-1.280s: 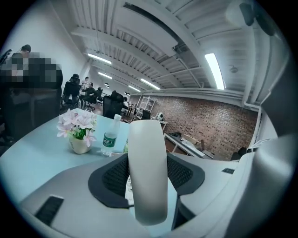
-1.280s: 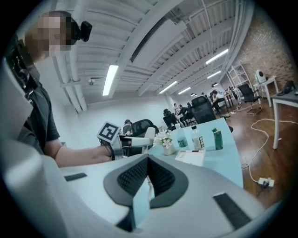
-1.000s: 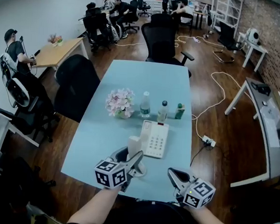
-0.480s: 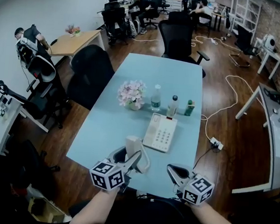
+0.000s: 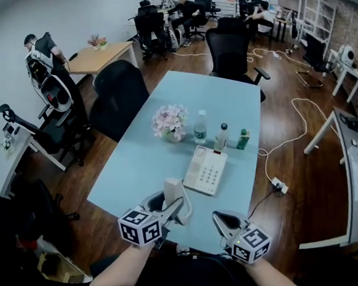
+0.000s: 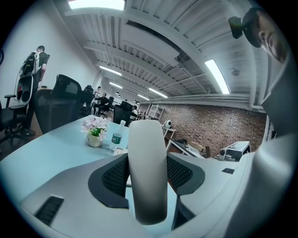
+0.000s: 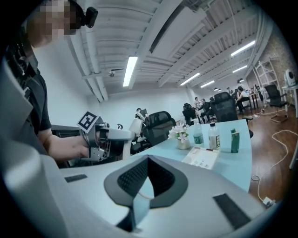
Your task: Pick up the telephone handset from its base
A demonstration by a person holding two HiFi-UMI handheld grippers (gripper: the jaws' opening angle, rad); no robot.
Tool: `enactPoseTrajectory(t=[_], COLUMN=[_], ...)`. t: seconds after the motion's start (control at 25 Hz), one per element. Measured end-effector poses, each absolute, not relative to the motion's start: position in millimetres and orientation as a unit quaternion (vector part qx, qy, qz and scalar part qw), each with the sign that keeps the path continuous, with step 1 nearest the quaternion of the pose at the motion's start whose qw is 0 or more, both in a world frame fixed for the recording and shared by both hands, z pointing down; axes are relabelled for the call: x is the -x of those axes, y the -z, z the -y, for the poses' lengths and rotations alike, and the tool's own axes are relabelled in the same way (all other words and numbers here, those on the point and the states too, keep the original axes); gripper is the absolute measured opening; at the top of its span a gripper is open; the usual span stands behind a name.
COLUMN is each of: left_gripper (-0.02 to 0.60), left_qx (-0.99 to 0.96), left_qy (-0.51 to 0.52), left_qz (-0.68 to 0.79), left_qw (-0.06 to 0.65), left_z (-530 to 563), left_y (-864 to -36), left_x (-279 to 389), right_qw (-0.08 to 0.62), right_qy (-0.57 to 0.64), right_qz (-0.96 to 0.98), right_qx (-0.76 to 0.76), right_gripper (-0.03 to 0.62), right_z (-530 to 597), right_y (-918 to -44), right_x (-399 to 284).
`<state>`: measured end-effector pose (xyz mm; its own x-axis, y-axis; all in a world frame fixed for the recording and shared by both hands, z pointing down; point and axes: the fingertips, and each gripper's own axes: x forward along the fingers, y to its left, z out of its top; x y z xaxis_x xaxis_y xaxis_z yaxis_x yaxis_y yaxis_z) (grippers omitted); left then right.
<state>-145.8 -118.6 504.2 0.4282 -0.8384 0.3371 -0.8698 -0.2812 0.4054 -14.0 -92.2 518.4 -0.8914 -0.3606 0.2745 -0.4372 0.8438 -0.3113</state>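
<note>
Your left hand-held gripper (image 5: 167, 201) was pinching the smooth white plastic telephone handset (image 5: 173, 187). In the left gripper view, both dark ribbed pads (image 6: 116, 176) pressed on the handset's sides. The handset stood upright between them and filled the middle of that view.

The handset was off its base. It sat over the near part of the pale blue counter (image 5: 134, 166), to the left of the flat white telephone base with its grey keypad (image 5: 205, 170) and nearer to you, with a gap between the two. It looked clear of the counter top, though the steep head view left that uncertain.

Your right hand-held gripper (image 5: 222, 221) was over the near edge of the counter, to the right of the handset and well apart from it. Its jaws were pressed together at the tips with nothing between them. The right gripper view showed only a thin sliver of blue counter behind the pads.

Beyond the telephone base stood a row of things:
- a small pot of pale pink flowers (image 5: 169, 121)
- a clear plastic bottle with a green label (image 5: 200, 126)
- a darker bottle with a black cap (image 5: 221, 136)
- a small green bottle (image 5: 243, 139)

A black office chair (image 5: 233, 48) stood at the far end of the counter.
</note>
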Motion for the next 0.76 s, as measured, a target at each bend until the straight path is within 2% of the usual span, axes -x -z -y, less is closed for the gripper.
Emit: enactPoseTrajectory(t=[0.76], left_gripper=[0.233], left_qx=[-0.804], left_qy=[-0.042], left_qz=[0.527], left_qw=[0.273], left_z=[123.4], left_y=[-505.4], left_x=[152.5], right_qw=[0.098], right_qy=[-0.190], right_qz=[0.952], right_qx=[-0.220], right_gripper=[0.012], right_z=[87.7], right_y=[-520.4], right_x=[17.4])
